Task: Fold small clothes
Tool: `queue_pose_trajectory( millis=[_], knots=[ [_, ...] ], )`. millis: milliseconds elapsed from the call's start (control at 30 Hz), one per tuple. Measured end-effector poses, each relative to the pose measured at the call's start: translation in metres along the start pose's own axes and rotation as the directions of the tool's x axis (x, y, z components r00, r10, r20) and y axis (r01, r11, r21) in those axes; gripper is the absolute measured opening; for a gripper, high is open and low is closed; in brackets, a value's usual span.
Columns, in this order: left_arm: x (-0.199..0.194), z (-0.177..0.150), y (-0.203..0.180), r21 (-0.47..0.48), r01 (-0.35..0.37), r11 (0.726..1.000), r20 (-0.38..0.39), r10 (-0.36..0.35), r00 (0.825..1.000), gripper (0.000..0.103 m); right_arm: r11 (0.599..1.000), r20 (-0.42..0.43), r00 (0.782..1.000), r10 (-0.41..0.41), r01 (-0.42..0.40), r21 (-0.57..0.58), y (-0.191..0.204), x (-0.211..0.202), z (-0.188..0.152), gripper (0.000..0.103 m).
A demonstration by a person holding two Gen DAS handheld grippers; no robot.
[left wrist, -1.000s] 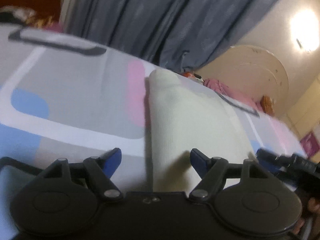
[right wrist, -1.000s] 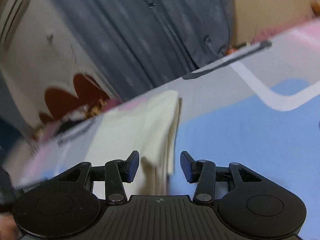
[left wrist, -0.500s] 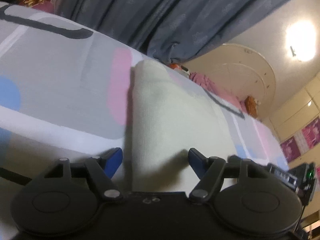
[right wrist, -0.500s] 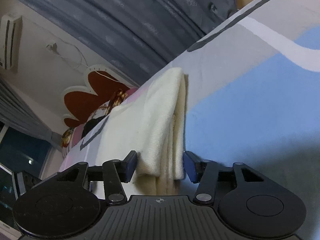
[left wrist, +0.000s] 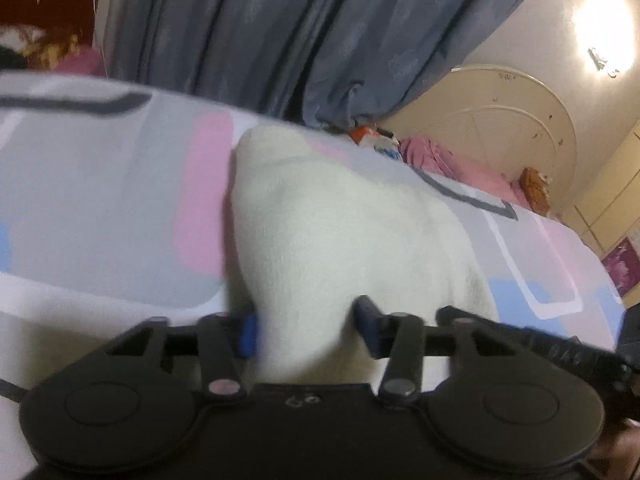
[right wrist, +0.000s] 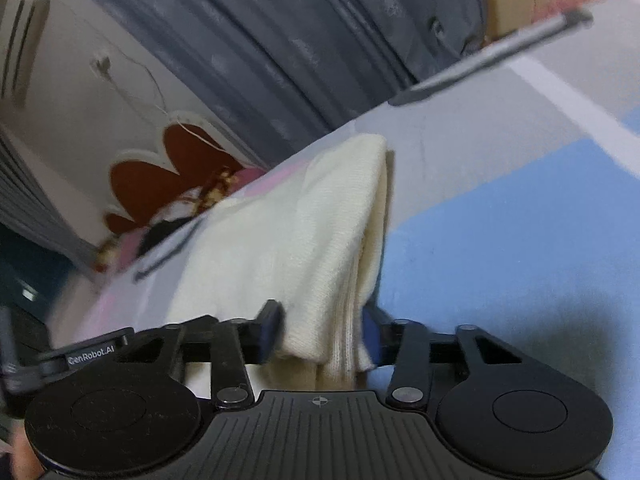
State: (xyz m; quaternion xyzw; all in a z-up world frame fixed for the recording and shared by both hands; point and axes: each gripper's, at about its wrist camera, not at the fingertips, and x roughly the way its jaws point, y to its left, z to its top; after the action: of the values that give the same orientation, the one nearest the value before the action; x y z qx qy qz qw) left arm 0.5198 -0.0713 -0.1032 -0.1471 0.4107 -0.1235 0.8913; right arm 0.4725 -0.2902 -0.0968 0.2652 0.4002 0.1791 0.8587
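A cream knitted garment [left wrist: 344,240] lies folded in layers on the patterned bed sheet [left wrist: 100,184]. In the left wrist view its near end bunches up between the blue-padded fingers of my left gripper [left wrist: 306,326], which is shut on it. In the right wrist view the garment [right wrist: 304,240] shows stacked layers along its right edge, and its near end sits between the fingers of my right gripper [right wrist: 320,328], which is shut on it. The cloth under both grippers is hidden by their bodies.
The sheet [right wrist: 500,240] has grey, pink, blue and white patches. Grey curtains [left wrist: 320,32] hang behind the bed. A pink cloth pile [left wrist: 452,160] and an orange item [left wrist: 534,188] lie at the far edge. A cream headboard [left wrist: 500,120] stands beyond.
Both grippers have closed from wide open onto the near end of the cream garment. The cloth now bunches up between the left fingers.
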Motion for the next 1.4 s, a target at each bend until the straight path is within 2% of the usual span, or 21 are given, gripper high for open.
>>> queue_pose_trajectory(
  millis=[67,133,300,433,533,967,1167,1400],
  knots=[
    [-0.007,-0.001,-0.005,0.025,-0.018,1.000,0.030,0.017,0.999,0.032,0.992,0.029,0.997,-0.068,0.071,-0.107,0.022,-0.003,-0.002,0.030],
    [-0.019,-0.002,-0.008,0.060,-0.031,0.998,0.063,0.027,0.998,0.029,0.979,0.069,0.993,-0.100,0.111,-0.174,0.040,-0.008,-0.007,0.028],
    [-0.057,-0.003,-0.011,0.129,-0.035,0.991,0.137,0.017,0.990,0.029,0.964,0.114,0.988,-0.102,0.127,-0.234,0.075,-0.029,-0.017,0.027],
    [-0.094,-0.003,0.008,0.132,-0.028,0.991,0.165,0.006,0.986,0.029,0.958,0.126,0.988,-0.090,0.120,-0.261,0.111,-0.038,-0.032,0.027],
    [-0.114,-0.006,0.024,0.139,-0.047,0.989,0.165,0.024,0.986,0.029,0.948,0.135,0.988,-0.077,0.115,-0.296,0.145,-0.040,-0.049,0.027],
    [-0.194,-0.017,0.095,0.142,-0.100,0.985,0.205,0.070,0.976,0.029,0.943,0.135,0.991,-0.020,0.064,-0.325,0.265,-0.015,-0.105,0.027],
    [-0.213,-0.027,0.125,0.118,-0.102,0.988,0.202,0.076,0.976,0.029,0.939,0.115,0.993,-0.010,0.049,-0.341,0.299,-0.001,-0.126,0.027],
    [-0.219,-0.045,0.159,0.086,-0.106,0.991,0.182,0.089,0.979,0.029,0.938,0.073,0.997,-0.006,0.031,-0.345,0.314,0.022,-0.152,0.027]
  ],
)
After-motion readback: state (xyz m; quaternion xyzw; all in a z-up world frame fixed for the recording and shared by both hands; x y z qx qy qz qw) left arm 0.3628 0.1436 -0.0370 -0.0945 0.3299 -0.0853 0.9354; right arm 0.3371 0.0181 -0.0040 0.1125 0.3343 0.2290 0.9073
